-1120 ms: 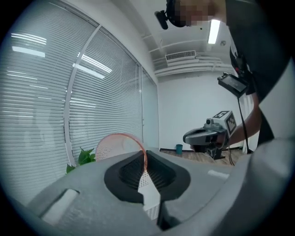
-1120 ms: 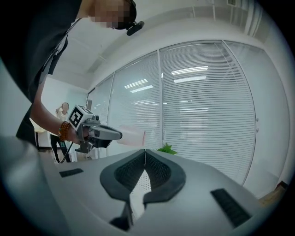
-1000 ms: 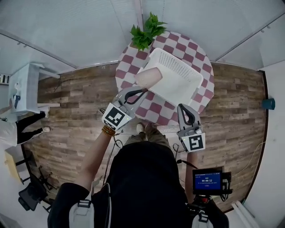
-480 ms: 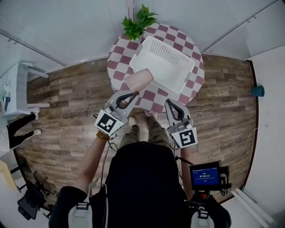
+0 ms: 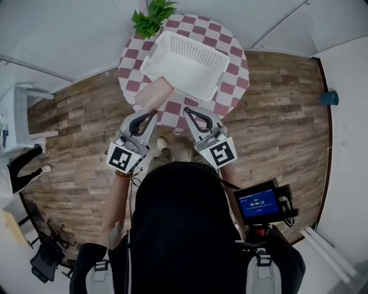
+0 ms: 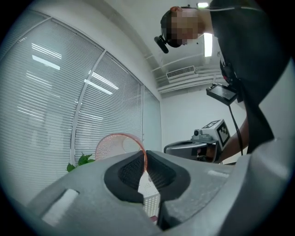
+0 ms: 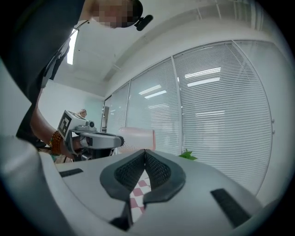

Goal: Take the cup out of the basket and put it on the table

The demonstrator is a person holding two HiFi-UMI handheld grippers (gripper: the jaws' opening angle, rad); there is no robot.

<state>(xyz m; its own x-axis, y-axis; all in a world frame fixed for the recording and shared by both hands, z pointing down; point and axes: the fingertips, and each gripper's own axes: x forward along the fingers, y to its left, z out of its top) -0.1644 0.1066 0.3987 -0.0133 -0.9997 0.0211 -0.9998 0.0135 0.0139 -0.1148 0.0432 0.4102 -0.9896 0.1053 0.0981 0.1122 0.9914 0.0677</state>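
Our left tongs pinch the pink cup by its rim. The cup is out of the white basket. It hangs in the air just beside the basket's near side, above the edge of the checked worktop. It lies on its side, its long way running straight on from the left tongs. We think it must be tipped upright to stand. The bare spot below looks small, with the basket close by. Our right tongs are pressed together and hold nothing. A green plant stands at the far edge.
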